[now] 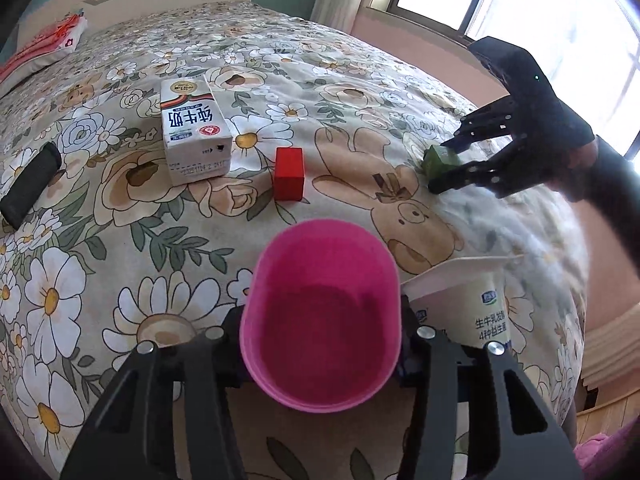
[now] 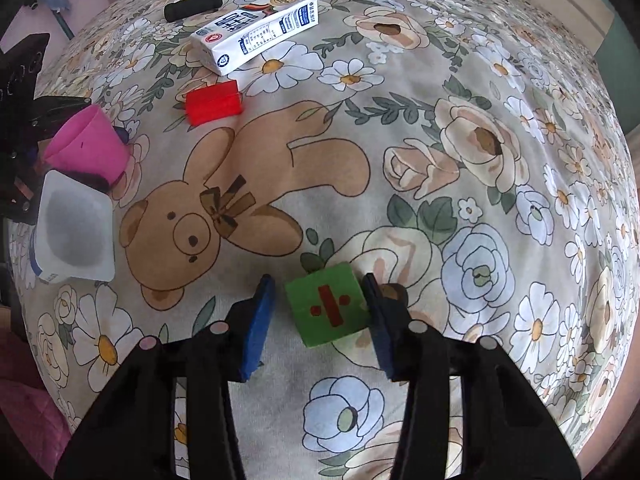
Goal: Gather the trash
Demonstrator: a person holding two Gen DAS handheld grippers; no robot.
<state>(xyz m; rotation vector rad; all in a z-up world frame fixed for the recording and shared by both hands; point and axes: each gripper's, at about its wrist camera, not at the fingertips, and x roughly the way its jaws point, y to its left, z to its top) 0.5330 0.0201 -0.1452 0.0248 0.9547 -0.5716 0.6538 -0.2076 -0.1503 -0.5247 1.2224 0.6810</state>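
Between right gripper (image 2: 320, 312) pads: green block (image 2: 327, 305), skewed.

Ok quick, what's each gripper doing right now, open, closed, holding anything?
Left gripper: shut on the pink cup.
Right gripper: open, fingers either side of the green block, not yet clamped.

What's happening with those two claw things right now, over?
Left gripper shut on pink cup. Right gripper open, straddling green block on bedspread, not clamped. Nothing in the way.
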